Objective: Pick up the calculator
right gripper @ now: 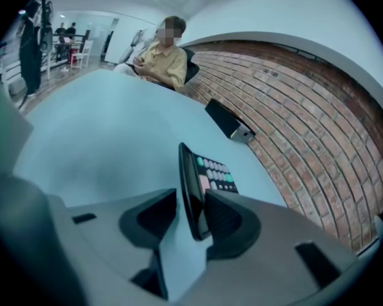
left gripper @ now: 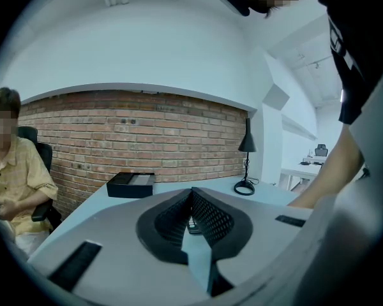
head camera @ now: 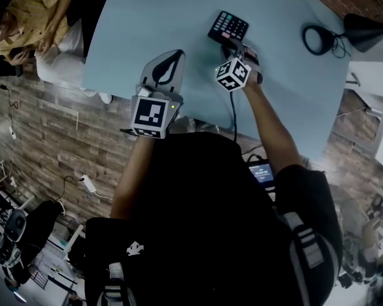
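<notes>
Right hand-held gripper point(right gripper: 190, 196) has jaws spread wide, calculator point(right gripper: 212, 173) edge-on between them on the table point(right gripper: 102, 139); left hand-held gripper point(left gripper: 191, 193) is closed, empty.

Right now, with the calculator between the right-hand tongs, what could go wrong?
The right tongs stand open around the calculator, so lifting now would likely leave it behind. Only its near end sits between them; a grip there may let it tilt or slip. Closing unevenly could push it across the table.
</notes>
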`<state>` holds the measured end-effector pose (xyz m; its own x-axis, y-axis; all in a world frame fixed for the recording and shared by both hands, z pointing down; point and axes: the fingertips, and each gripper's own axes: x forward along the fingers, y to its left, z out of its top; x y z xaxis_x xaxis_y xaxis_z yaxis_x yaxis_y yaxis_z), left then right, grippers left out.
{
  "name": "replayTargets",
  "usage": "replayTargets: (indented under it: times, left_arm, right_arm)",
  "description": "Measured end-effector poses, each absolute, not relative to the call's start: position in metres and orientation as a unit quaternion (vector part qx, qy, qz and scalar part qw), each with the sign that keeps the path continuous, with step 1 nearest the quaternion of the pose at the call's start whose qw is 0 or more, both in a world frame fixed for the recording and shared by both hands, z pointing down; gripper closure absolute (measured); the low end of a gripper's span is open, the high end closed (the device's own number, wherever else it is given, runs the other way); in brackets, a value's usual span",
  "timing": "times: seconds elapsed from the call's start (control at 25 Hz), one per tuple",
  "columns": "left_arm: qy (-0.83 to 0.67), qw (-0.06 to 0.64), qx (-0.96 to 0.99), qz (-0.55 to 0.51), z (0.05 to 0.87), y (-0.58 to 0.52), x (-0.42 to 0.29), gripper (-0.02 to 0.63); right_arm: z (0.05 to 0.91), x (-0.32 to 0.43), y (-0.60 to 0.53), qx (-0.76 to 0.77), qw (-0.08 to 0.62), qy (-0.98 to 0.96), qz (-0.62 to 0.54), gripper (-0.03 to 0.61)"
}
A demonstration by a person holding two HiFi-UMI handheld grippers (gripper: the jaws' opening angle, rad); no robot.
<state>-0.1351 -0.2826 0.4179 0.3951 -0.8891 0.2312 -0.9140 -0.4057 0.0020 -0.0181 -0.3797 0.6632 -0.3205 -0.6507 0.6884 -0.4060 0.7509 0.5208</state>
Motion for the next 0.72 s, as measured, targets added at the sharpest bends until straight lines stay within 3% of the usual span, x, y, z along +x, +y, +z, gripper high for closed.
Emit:
replayTargets:
  times: [0.2, 0.72]
  left_arm:
    - [-0.538, 0.064, 0.835, 0.098, 0.419, -0.285, -0.13, 0.609]
    - [-0.532, 0.059, 0.839, 0.094, 0.416, -0.283, -0.12, 0.609]
  right_arm:
    - [0.657, -0.017, -0.382, 0.332, 0.484, -0.795, -0.154, 0.491]
    - [0.612, -0.022, -0.384, 0.355, 0.415, -0.827, -0.136, 0.531]
